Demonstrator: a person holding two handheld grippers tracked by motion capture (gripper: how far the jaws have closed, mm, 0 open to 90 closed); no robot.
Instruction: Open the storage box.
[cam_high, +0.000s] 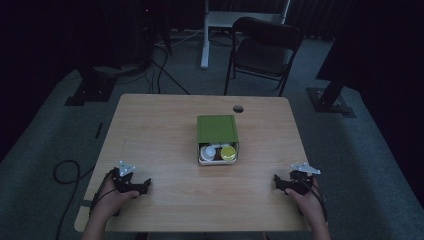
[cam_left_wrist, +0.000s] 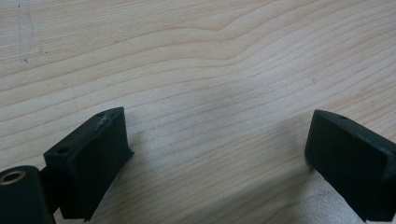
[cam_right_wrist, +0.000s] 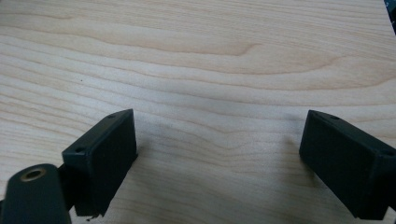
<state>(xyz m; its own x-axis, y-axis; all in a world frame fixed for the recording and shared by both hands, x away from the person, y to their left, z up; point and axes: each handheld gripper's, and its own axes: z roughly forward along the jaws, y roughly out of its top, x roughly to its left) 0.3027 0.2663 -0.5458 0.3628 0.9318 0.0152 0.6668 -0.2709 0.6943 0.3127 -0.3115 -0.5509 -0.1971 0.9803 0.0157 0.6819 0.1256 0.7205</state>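
Observation:
A green box lies on its side in the middle of the wooden table, its mouth toward me. Inside it I see a white bottle, a yellow-lidded jar and something brown between them. My left gripper rests near the front left of the table, held by a hand. Its jaws stand wide apart over bare wood, nothing between them. My right gripper sits at the front right, also open, with bare wood between its jaws. Both grippers are well short of the box.
A round cable hole sits near the table's far edge. Beyond the table stand a black folding chair and a white desk leg. Cables lie on the grey carpet at the left.

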